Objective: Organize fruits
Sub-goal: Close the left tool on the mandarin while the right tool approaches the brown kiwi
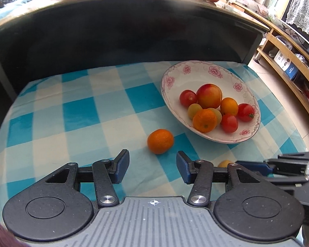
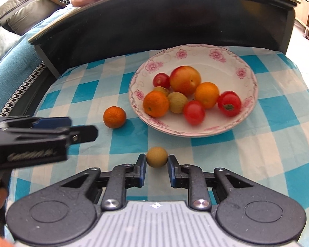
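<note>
**Two loose fruits left, a claw lined up on each**

Right claw [image 2: 157, 169] sits low over the checked cloth [image 2: 267, 144] with a small tan-green fruit [image 2: 157, 156] just at its fingertips, one pad on either side. The pads stand apart from the fruit's skin by a sliver, so this claw reads as released, not yet gripping. Left claw [image 1: 152, 167] is spread wide and empty, with a loose mandarin [image 1: 160, 141] just ahead of its tips and slightly right of centre.

On the bench, the flowered plate [image 2: 245, 65] already holds the rest: a peach-like fruit, two mandarins, three red tomatoes and a couple of small tan-green fruits. The loose mandarin lies just off the plate's near-left rim, the tan-green fruit nearer the person.

By my reading, the gathering step is nearly done, with these two pieces outstanding. The right claw's next move calls for a small push forward so the pads sit at the fruit's widest part, then a gentle squeeze; round fruit could squirt out forward if pinched at its near edge. The left claw would need to advance and shift slightly right to straddle the mandarin.
</note>
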Tool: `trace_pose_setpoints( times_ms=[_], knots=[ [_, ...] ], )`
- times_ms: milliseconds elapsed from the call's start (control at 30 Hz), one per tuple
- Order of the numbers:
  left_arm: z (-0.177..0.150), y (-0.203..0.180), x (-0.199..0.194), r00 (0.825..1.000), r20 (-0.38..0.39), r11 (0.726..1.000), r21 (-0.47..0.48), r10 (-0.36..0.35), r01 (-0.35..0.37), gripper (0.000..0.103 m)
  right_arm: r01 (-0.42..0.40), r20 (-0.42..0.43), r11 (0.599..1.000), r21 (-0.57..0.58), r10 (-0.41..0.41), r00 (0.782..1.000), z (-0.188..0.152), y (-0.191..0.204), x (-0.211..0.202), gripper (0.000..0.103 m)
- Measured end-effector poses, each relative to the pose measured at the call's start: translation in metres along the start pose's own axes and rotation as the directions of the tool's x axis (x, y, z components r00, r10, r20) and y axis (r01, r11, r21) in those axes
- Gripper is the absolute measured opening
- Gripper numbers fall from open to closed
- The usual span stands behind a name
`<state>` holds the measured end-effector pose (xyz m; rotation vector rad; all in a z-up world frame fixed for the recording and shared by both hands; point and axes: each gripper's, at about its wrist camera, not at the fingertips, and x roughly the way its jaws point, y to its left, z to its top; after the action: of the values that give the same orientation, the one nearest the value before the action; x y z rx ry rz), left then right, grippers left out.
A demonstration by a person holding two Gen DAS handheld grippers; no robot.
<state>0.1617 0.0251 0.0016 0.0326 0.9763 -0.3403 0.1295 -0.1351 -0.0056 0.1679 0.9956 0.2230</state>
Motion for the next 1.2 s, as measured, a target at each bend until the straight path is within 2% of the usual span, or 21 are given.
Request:
trace_pose_setpoints(
  times_ms=[267, 533, 800, 933, 1200],
  knots=[
    [0.007, -0.008, 0.018, 1.0, 0.007, 0.999, 0.036, -0.002, 0.002, 0.053, -0.017, 0.0, 1.0, 0.0, 0.017, 1.0, -0.003, -0.004, -0.001, 0.026],
    [0.004, -0.014, 0.031, 1.0, -0.02, 0.998, 0.056, 0.002, -0.001, 0.04, -0.023, 0.003, 1.0, -0.006, 0.023, 1.0, -0.004, -0.004, 0.0, 0.026],
    [0.008, -0.014, 0.034, 1.0, -0.013, 0.999, 0.046, -0.018, 0.019, 0.042, -0.032, 0.0, 0.999, -0.01, 0.032, 0.999, -0.006, -0.005, -0.001, 0.026],
    [0.012, -0.012, 0.036, 1.0, -0.002, 0.999, 0.024, -0.031, 0.031, 0.052, -0.035, 0.001, 0.999, -0.003, 0.035, 0.999, -0.004, -0.006, 0.0, 0.026],
    [0.007, -0.017, 0.035, 1.0, -0.001, 0.998, 0.068, -0.007, 0.007, 0.045, -0.028, 0.004, 0.999, -0.016, 0.028, 1.0, -0.004, -0.003, 0.003, 0.026]
  ],
)
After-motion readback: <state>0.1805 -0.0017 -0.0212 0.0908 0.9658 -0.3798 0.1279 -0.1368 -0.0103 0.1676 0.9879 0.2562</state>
